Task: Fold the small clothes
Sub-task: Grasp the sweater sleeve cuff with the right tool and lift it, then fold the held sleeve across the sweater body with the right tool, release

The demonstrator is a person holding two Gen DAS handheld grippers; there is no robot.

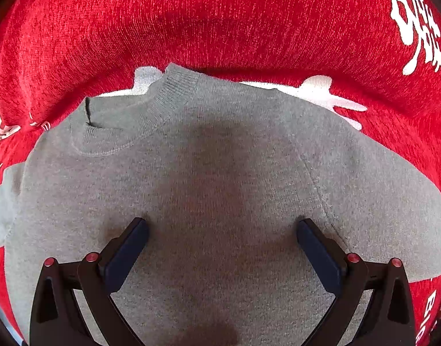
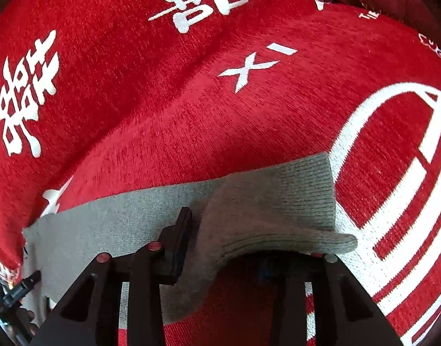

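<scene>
Sweater (image 1: 220, 173) was what we had before us, a small grey knit lying flat on the red blanket (image 1: 220, 14) with white characters, its ribbed collar (image 1: 119, 127) at about eleven o'clock in the left wrist view and one shoulder seam running down toward four o'clock. Our left gripper (image 1: 222, 230) hung over the middle of the body with its fingers spread wide and nothing between them; whether the tips touched the knit we could not tell. Moving right, the sleeve (image 2: 278, 201) stretched out from the body, its long axis running from about eight o'clock up toward two o'clock in the right wrist view, ending in the ribbed cuff (image 2: 312, 181) against the blanket's big white circle motif (image 2: 393, 173). Our right gripper (image 2: 249, 248) sat at that sleeve: one finger (image 2: 181, 239) showed on top at ten o'clock of the fold, while the cloth draped over and hid the other, so the sleeve seemed to lie between the fingers, yet we could not tell whether they were clenched on it. We judged the right hand the nearer one for carrying the sleeve inward across the body, toward nine o'clock, with the left free to pin the chest.
</scene>
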